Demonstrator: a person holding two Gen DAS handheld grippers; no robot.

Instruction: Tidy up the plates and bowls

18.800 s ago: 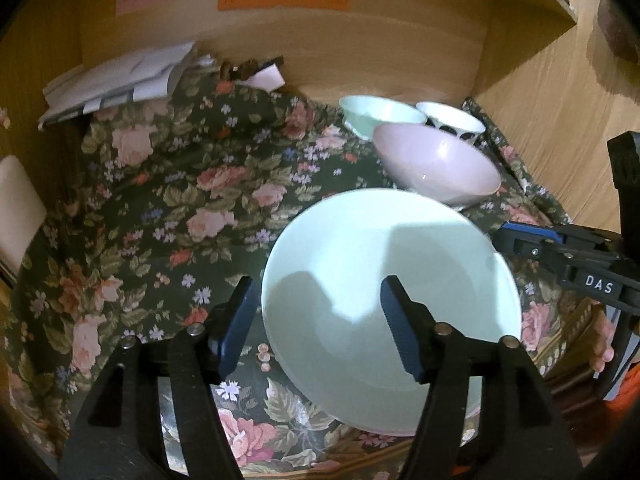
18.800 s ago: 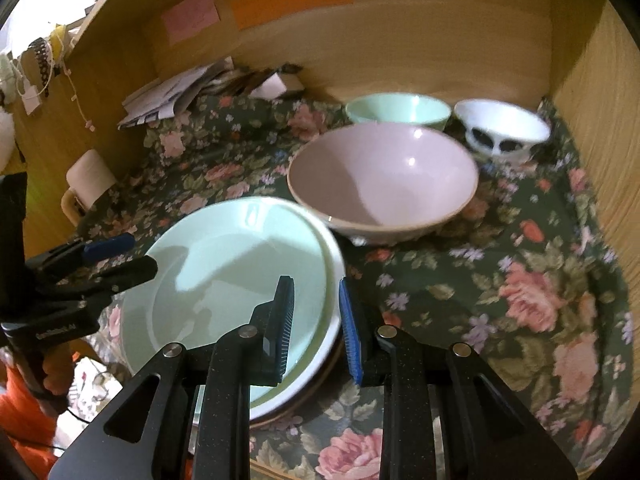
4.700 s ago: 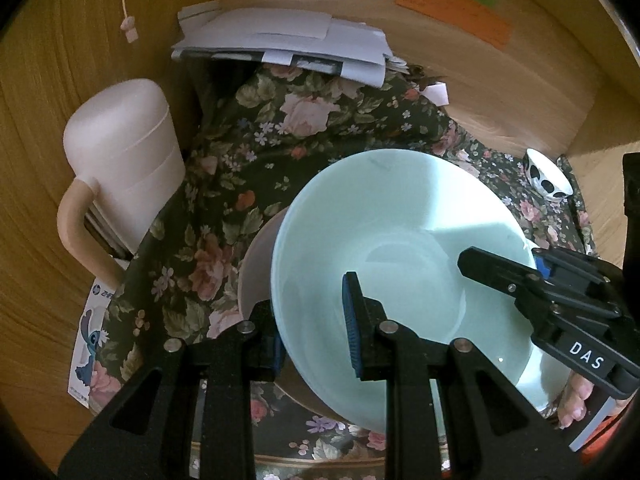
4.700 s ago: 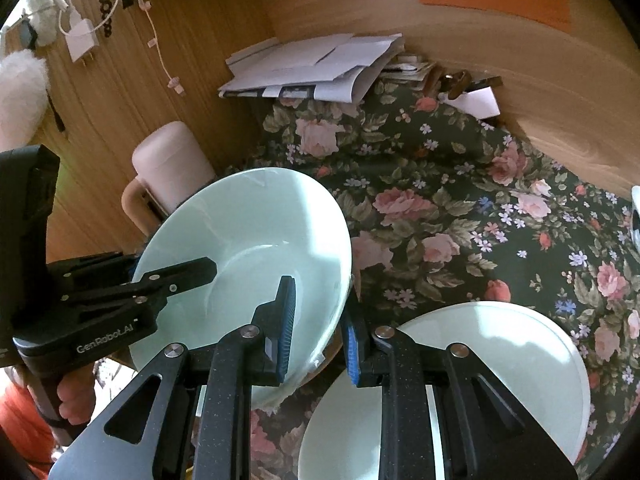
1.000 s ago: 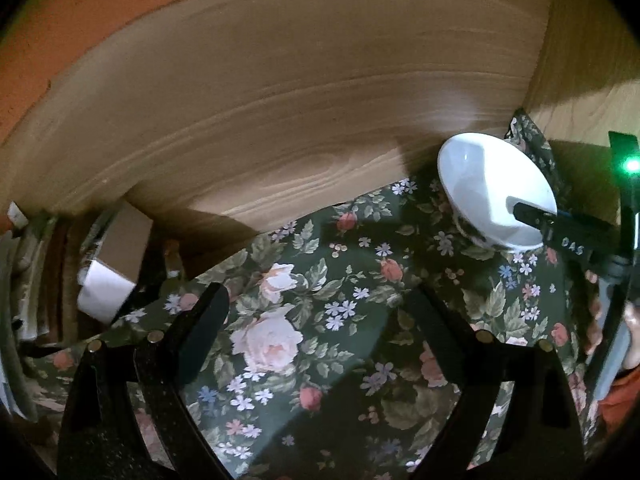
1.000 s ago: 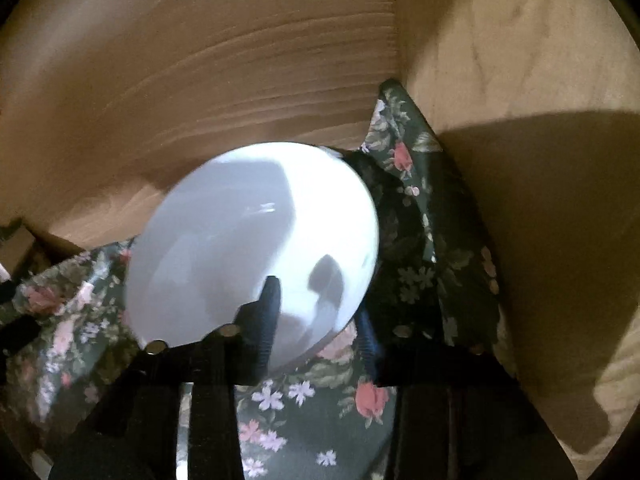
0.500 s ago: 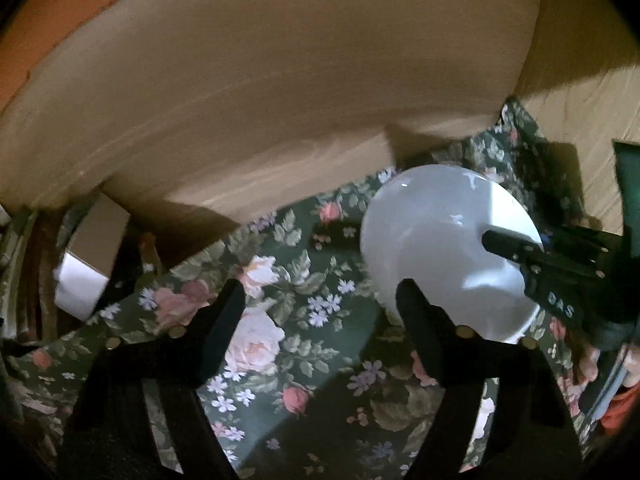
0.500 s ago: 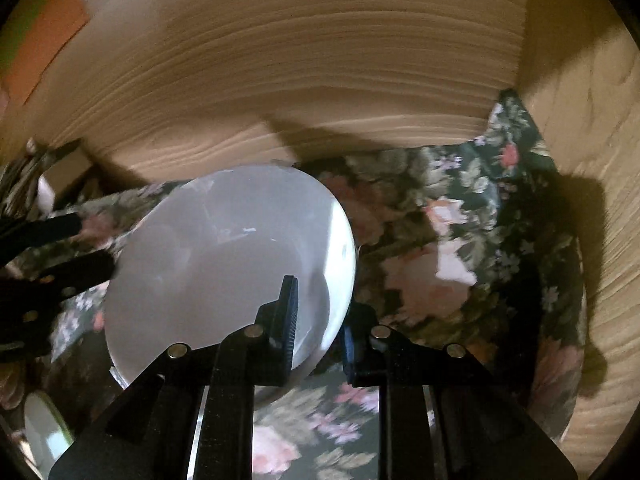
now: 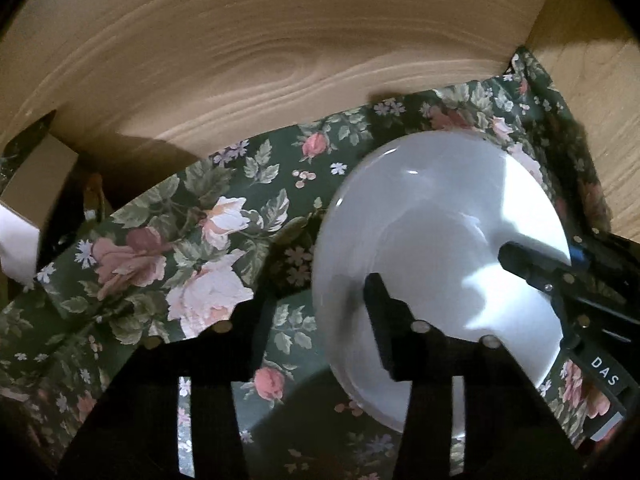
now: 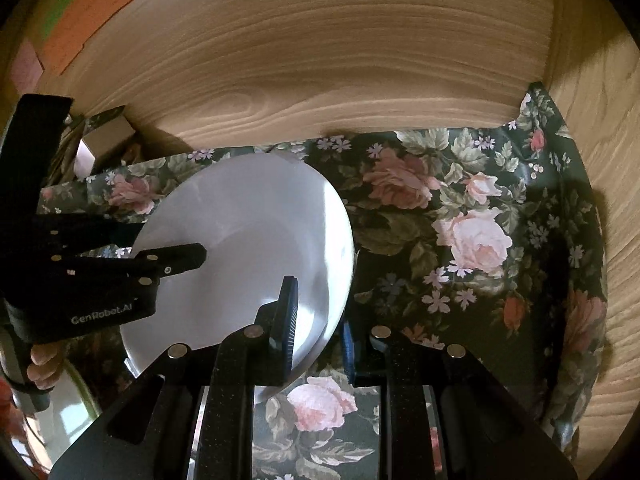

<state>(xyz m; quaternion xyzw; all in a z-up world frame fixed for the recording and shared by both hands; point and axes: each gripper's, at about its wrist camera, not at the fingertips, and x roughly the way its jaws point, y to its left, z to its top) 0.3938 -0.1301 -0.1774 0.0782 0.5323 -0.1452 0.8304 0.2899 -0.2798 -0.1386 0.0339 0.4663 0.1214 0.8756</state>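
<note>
White bowl (image 10: 248, 248) tilted over floral-clothed desk (image 10: 480, 208); right gripper (image 10: 316, 332) jaws clamped on rim at 5 o'clock; left gripper (image 9: 316, 312) jaws closing astride opposite rim, at 9 o'clock in right wrist view; contact unclear.

My left gripper's (image 9: 316, 308) outer finger hid the white bowl's (image 9: 440, 216) near rim; the cardboard box (image 9: 28, 184) at the cloth's (image 9: 180, 248) left edge was cropped.
</note>
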